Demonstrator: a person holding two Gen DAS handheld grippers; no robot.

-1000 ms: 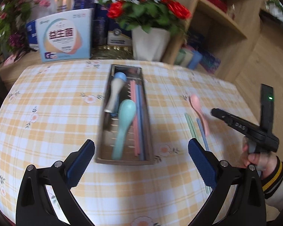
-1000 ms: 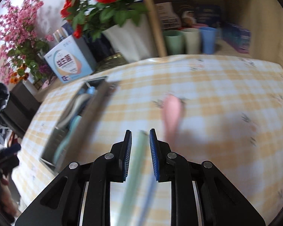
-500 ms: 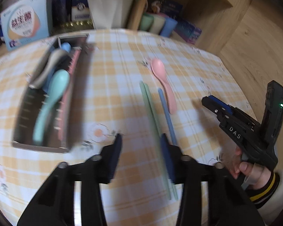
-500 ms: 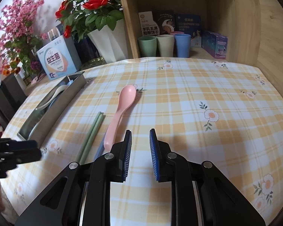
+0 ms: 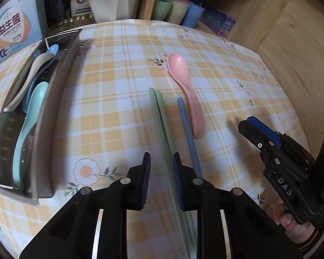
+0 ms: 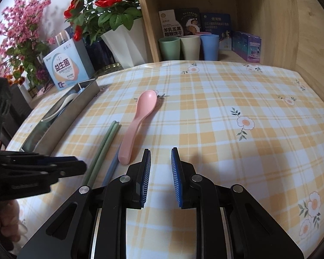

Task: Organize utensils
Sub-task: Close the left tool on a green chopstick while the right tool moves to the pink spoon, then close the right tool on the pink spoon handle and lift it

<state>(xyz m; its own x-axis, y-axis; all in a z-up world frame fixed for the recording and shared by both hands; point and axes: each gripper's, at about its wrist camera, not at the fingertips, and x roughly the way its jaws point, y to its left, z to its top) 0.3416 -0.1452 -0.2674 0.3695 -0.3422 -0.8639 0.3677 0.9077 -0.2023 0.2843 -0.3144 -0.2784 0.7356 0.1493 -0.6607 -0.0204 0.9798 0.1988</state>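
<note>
Both hand-held grippers [image 5: 161, 180] [image 6: 161, 177] hover, jaws narrowly parted.

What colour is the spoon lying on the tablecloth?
The spoon is pink; the left wrist view shows it best.

A second ago the left gripper [image 5: 161, 181] stood wide open facing the grey metal utensil tray [image 5: 43, 116]. Now its fingers have narrowed to a small gap, and it has swung right, so the tray sits at the left of its view. The pair of pale green chopsticks [image 5: 162, 116] on the counter now runs into that gap, close against the right finger; whether they are touched cannot be told.

The right gripper [image 6: 161, 177] had the green chopsticks between its near-closed fingers a second ago. It has since shifted right, off them, and now hovers over bare checked tablecloth just beside the pink plastic spoon [image 6: 140, 118].
</note>
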